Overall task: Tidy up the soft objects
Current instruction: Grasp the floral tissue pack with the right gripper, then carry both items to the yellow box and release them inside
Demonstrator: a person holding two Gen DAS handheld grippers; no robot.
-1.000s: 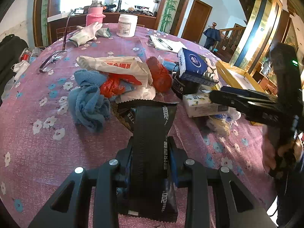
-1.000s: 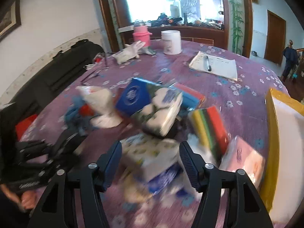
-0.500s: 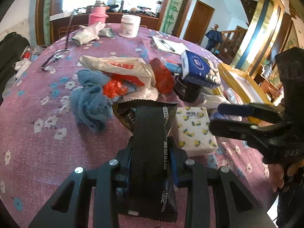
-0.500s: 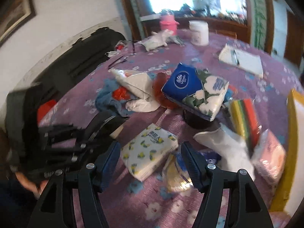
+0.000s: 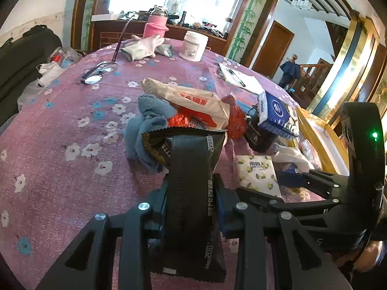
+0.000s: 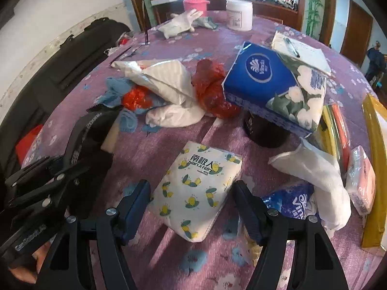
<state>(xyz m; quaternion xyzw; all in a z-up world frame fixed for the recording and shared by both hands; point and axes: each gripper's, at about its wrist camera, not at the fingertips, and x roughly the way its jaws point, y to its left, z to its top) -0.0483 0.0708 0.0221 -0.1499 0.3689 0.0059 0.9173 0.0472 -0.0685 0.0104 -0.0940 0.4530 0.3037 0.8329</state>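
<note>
White lemon-print tissue pack [image 6: 197, 188] is lying flat on the table [image 6: 193, 130], sitting between the spread right hand-held gripper [image 6: 191, 205], pads not touching. Best centring before squeezing gently. Left hand-held gripper [image 5: 193, 193] is pinching a black pouch [image 5: 191, 169].

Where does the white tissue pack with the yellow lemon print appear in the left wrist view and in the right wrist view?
Left wrist view: the lemon-print tissue pack lies right of centre on the tablecloth, beside the right gripper.
Right wrist view: the pack lies low in the centre, between the open fingers.
Shared landmark: the blue tissue pack resting on a black jar, just behind it.
</note>
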